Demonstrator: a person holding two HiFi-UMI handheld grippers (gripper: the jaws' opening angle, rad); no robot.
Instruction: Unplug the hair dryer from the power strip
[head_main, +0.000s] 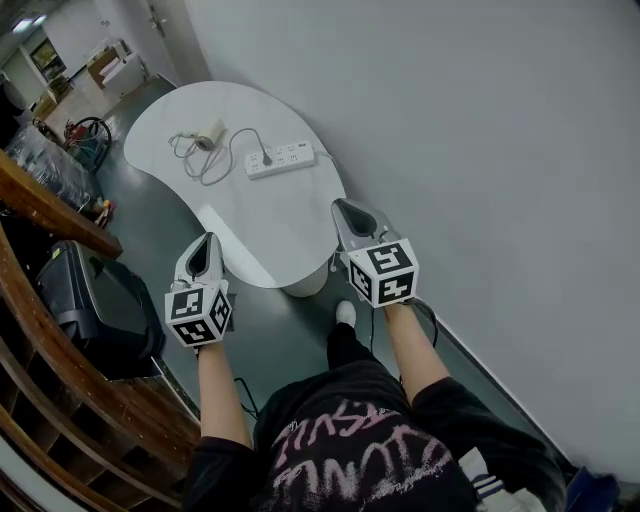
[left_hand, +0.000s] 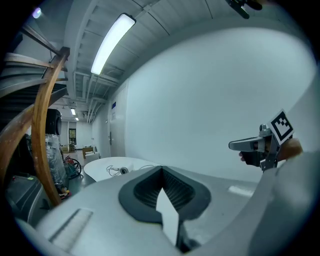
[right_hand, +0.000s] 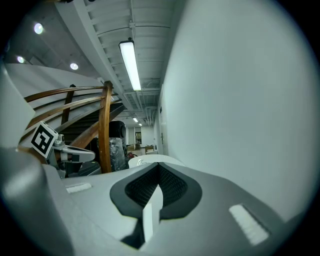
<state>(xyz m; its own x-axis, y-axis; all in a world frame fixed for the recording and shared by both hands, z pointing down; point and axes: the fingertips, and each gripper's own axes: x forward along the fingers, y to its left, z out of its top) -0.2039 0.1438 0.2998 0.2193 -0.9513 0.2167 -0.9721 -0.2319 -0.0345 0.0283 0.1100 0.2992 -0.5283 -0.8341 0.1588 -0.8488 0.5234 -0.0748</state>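
Observation:
A small white hair dryer (head_main: 208, 138) lies at the far end of a white rounded table (head_main: 260, 225), with its cord looped beside it. The cord's dark plug (head_main: 266, 158) sits in a white power strip (head_main: 281, 158) near the wall side. Both grippers hang in the air short of the table's near edge, well away from the strip. My left gripper (head_main: 207, 243) is shut and empty. My right gripper (head_main: 347, 208) is shut too, with nothing in it. In the left gripper view the hair dryer (left_hand: 121, 171) shows small and far beyond the jaws.
A grey wall (head_main: 470, 140) runs along the table's right side. A curved wooden railing (head_main: 60, 215) and a dark case (head_main: 95, 305) stand at the left. The table's round pedestal (head_main: 305, 283) is just ahead of the person's feet.

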